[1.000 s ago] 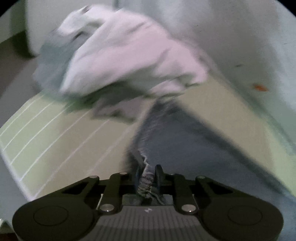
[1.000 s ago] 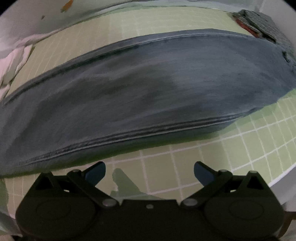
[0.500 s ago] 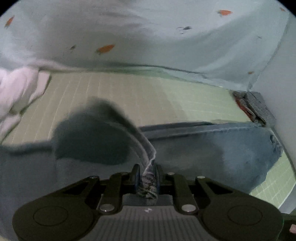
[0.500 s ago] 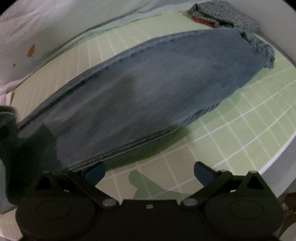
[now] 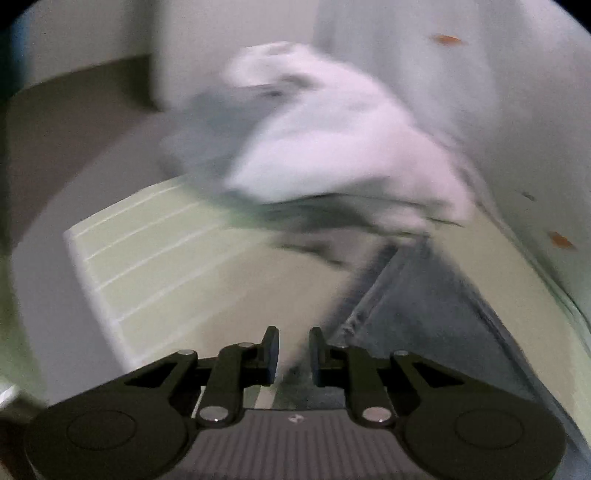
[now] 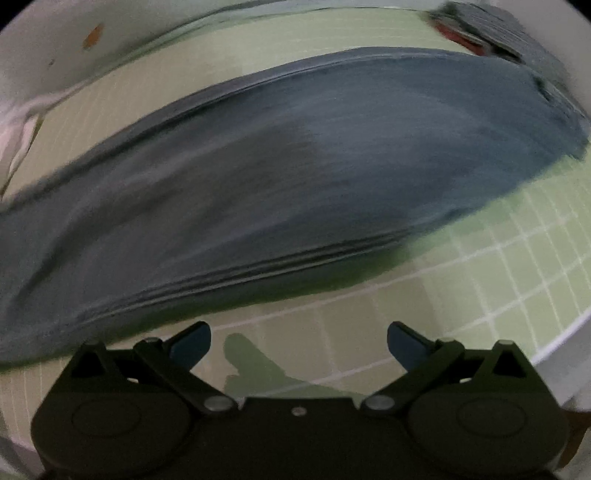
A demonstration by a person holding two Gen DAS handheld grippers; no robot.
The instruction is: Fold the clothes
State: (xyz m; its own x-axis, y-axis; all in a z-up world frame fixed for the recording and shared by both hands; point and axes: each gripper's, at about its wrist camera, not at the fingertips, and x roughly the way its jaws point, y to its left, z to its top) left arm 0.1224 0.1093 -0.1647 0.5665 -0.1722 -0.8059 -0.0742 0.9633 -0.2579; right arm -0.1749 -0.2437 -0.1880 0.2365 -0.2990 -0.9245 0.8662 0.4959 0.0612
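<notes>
Blue jeans (image 6: pixel 295 166) lie stretched lengthwise on the green grid mat (image 6: pixel 480 277), legs stacked, seams toward me. In the left wrist view one end of the jeans (image 5: pixel 424 314) runs away from the gripper to the right. My left gripper (image 5: pixel 294 350) sits low over that end, its fingers a small gap apart with nothing pinched between them. Open wide, my right gripper (image 6: pixel 299 341) hovers over bare mat just in front of the jeans' near seam, holding nothing. Both views are motion-blurred.
A heap of white-pink and grey clothes (image 5: pixel 332 147) sits at the mat's (image 5: pixel 166 240) far end. A checked folded cloth (image 6: pixel 498 29) lies at the back right. Pale sheet with orange specks (image 5: pixel 535 110) borders the mat. The mat edge (image 6: pixel 546 343) drops off at right.
The left gripper, shut on the jeans' hem in both earlier frames, has let go and its fingers now stand apart. Its view swung back toward the clothes heap. The right gripper stayed open.
</notes>
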